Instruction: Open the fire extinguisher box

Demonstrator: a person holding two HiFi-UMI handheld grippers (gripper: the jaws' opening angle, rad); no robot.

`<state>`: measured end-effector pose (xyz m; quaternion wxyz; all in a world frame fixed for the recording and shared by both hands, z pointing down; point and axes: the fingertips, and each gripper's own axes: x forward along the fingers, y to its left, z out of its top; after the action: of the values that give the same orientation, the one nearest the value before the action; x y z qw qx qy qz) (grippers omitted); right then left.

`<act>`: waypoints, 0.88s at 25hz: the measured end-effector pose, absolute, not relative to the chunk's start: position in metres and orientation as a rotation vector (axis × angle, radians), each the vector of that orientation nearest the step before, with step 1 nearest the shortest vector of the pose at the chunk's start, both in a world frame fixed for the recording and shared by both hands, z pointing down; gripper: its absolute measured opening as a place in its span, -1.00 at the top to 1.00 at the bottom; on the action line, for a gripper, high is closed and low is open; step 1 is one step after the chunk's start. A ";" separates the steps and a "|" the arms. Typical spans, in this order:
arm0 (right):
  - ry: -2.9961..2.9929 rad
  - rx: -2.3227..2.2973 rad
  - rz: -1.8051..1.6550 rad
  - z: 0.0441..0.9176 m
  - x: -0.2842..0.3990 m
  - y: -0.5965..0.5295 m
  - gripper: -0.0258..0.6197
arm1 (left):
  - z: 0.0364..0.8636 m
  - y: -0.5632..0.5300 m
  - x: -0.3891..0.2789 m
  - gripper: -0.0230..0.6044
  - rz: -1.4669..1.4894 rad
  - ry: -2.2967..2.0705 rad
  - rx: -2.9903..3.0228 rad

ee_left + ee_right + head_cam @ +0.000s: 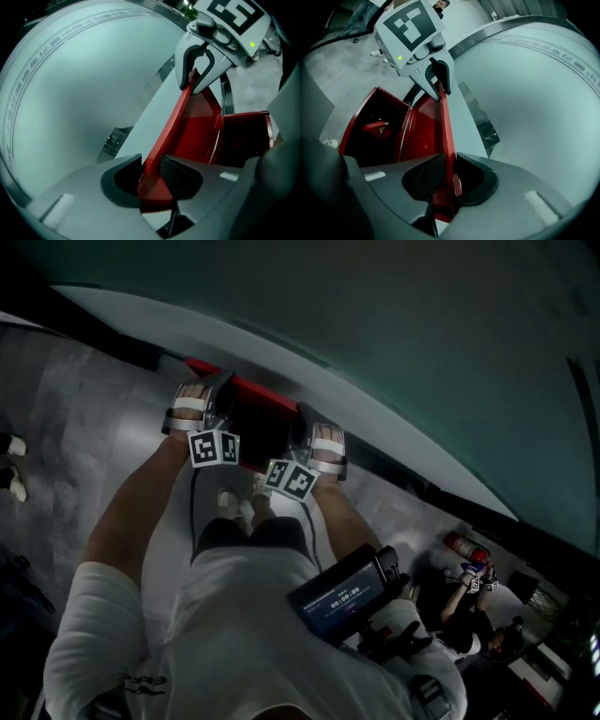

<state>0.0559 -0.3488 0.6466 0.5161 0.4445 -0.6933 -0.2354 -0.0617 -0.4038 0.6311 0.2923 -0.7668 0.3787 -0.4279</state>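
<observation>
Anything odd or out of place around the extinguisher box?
Nothing damaged or spilled. The left tongs and right tongs both clamp the edge of the raised red lid; one extinguisher sits inside the box. Only oddity: another extinguisher lies on the floor, beside a second person.

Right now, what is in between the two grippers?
The red box lid. Its edge runs straight from the left gripper to the right gripper, and both are clamped on it. Both gripper views show this.

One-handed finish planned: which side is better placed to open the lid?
Probably right: lid runs straight through right hand-held gripper, skewed through left hand-held gripper; both clamp it.
</observation>
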 end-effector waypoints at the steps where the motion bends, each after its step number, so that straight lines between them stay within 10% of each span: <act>1: -1.664 1.067 -0.568 0.647 0.058 -0.353 0.67 | 0.632 -0.408 -0.060 0.54 -1.142 1.013 -2.042; 22: -1.631 1.108 -0.559 0.667 0.080 -0.419 0.66 | 0.651 -0.475 -0.037 0.61 -1.183 1.068 -2.006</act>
<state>0.0796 -0.4188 0.6670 0.5192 0.4621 -0.6800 -0.2333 -0.0370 -0.4752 0.6514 0.2859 -0.7503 0.3995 -0.4424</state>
